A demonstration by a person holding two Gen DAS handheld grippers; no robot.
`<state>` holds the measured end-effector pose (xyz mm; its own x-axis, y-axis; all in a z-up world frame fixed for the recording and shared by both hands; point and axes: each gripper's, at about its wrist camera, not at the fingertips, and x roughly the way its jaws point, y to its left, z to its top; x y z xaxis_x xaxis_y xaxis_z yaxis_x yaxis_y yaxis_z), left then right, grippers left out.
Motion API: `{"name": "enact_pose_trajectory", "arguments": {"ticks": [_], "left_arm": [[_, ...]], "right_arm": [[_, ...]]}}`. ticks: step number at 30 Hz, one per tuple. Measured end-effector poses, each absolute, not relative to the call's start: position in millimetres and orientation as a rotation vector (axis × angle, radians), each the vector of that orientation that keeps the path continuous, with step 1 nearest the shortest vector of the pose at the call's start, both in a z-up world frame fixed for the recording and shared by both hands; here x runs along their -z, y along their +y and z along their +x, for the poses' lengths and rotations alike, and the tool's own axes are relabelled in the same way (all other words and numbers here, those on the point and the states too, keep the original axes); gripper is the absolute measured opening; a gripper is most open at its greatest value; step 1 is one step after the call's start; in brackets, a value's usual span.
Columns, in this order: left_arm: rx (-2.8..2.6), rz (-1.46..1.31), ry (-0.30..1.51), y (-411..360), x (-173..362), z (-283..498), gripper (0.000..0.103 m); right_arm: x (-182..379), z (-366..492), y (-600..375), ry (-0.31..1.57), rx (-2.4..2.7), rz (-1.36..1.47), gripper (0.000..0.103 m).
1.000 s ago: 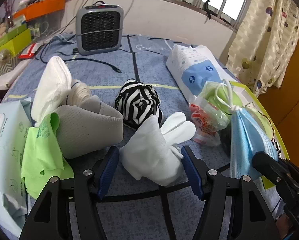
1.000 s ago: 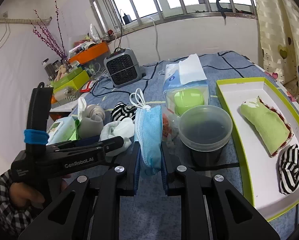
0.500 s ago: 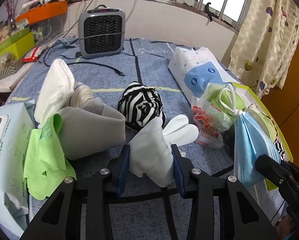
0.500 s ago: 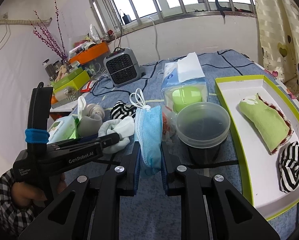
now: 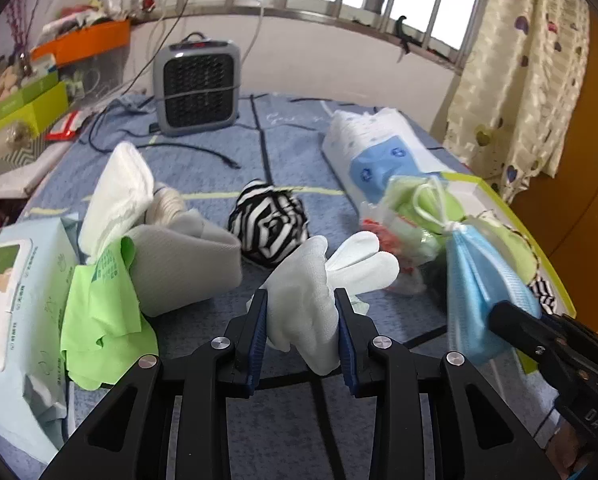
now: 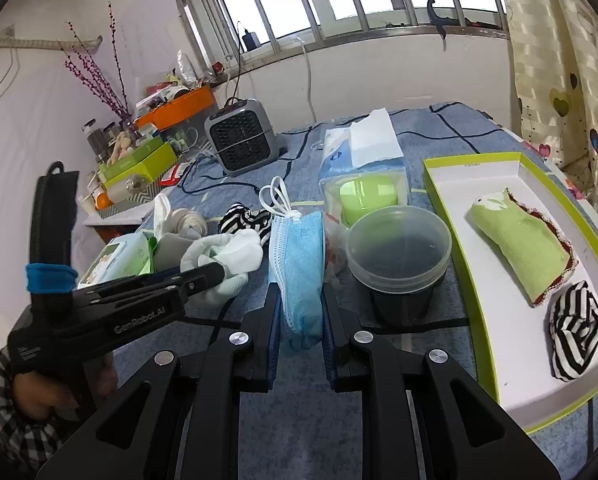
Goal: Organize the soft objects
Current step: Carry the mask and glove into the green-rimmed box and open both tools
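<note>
My left gripper (image 5: 301, 304) is shut on a white sock (image 5: 307, 288) and holds it just above the blue cloth; the sock also shows in the right wrist view (image 6: 227, 264). My right gripper (image 6: 299, 304) is shut on a blue face mask (image 6: 299, 256), also seen in the left wrist view (image 5: 483, 280). A striped black-and-white sock (image 5: 269, 226) lies behind the white one. The green-rimmed white tray (image 6: 479, 292) at the right holds a green cloth (image 6: 519, 248) and a striped sock (image 6: 575, 332).
A grey cloth (image 5: 183, 256), green cloth (image 5: 99, 308), wet-wipe pack (image 5: 7, 308) and white pad (image 5: 115, 200) lie left. A lidded plastic tub (image 6: 399, 252), a tissue pack (image 6: 359, 160), a green cup (image 6: 369, 196) and a grey heater (image 6: 241, 140) stand behind.
My left gripper closed on the white sock and lifted it slightly. The right gripper kept hold of the mask and barely moved.
</note>
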<state>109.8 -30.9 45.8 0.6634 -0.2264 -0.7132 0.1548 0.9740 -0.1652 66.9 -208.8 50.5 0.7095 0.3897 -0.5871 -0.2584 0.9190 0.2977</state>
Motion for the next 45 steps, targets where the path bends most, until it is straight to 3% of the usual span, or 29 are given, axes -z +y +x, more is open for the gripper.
{"name": "enact_pose_trajectory", "arguments": {"ticks": [23,45], "left_arm": [[0.377,-0.057,0.702,-75.2,-102.4,91.9,0.030],[0.588,-0.002,0.699,-166.1,-111.6,120.8,0.030]], "right_arm": [[-76.8,49.9,-252.8,0.619,-0.241,0.233,0.019],[-84.0,51.6,-336.8,0.593,-0.037,0.284,0.019]]}}
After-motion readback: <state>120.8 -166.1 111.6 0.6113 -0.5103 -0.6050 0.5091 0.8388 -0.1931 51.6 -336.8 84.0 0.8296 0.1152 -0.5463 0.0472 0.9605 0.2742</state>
